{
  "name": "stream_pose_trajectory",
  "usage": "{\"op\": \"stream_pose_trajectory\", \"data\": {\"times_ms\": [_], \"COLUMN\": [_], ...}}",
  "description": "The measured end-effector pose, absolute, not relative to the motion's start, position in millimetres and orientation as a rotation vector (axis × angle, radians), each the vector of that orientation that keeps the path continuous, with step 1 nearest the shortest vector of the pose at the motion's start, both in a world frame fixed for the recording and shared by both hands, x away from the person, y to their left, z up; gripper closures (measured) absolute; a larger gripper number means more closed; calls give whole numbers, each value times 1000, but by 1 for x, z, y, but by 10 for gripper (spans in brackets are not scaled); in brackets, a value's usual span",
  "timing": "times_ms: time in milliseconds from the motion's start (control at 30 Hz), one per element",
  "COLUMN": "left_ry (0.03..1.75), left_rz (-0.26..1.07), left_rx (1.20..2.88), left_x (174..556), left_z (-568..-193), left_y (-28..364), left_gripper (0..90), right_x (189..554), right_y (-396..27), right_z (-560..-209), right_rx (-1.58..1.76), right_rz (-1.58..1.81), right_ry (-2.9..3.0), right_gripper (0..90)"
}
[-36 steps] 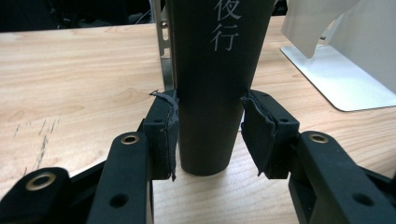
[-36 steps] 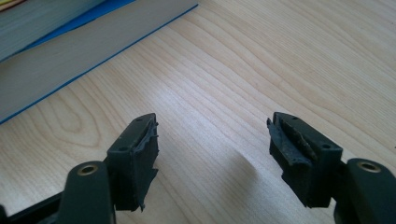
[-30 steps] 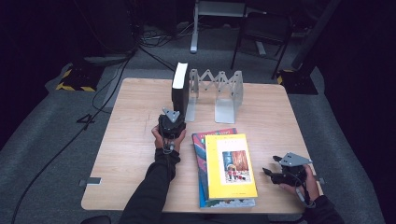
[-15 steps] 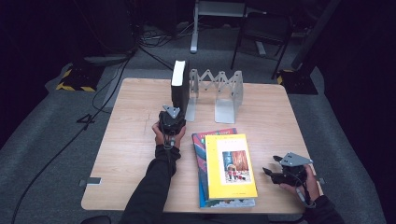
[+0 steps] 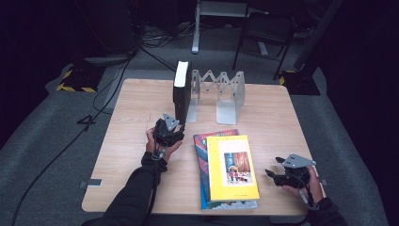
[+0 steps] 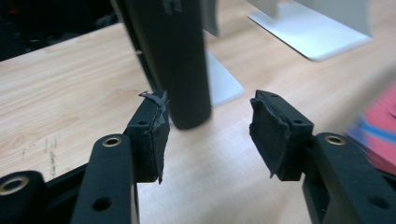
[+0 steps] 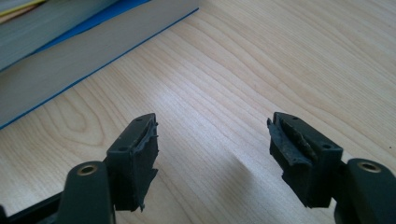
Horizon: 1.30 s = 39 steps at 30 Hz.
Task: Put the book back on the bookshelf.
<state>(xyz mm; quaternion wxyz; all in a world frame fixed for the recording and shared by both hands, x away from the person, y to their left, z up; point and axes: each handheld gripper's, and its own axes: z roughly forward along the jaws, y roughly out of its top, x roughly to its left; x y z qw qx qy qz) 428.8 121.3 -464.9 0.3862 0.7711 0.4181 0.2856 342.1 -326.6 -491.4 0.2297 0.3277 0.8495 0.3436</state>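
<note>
— That black book (image 5: 181,94) standing upright at the left end of the folding metal rack (image 5: 221,92), how would it handle, you think?

— Thick hardback by the look of it, so stiff and fairly heavy. The cover seems smooth, maybe a bit slippery under rubber pads. I'd grip it low across the spine, where the boards are rigid, not by the pages.

— Which way is it pointing?

— Long axis straight up from the table (image 5: 131,122). The spine faces the near side, toward the person; the white page block shows along the top. It leans on nothing I can make out, just stands against the rack's first divider.

— And the left gripper (image 5: 168,132)?

— Right in front of the spine. Its jaws have just been opening; in the left gripper view the book's (image 6: 173,60) lower end sits beyond the pads (image 6: 152,135), not pinched, with a clear gap on the right side. So it holds nothing.

— The right gripper (image 5: 276,175)?

— Low at the table's near right corner, jaws parted and empty, bare wood between them, just beside the stack with the yellow book (image 5: 232,167) on top of a blue-edged one (image 5: 203,155).
</note>
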Motion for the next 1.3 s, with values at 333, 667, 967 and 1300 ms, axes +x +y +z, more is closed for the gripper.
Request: {"op": "stream_pose_trajectory", "data": {"times_ms": [333,667,967,1300], "left_ry": [845,722,695,634], "left_rz": [666,460,340,298], "left_rx": [2195,2278,2340,2358], "left_x": [382,334,304,290], "left_z": [-461,-467,-485,-490], "left_y": [128,148,152,148], "left_gripper": [430,337,301,247], "right_x": [338,328,306,283], "right_y": [-323,-314,-307,-297], "right_z": [-485,-467,-448,-429], "right_rx": [880,853,798,765], "right_rz": [965,997,1002,1085], "right_ry": [2351,2372,2451,2493], "right_gripper": [322,320,347,394]}}
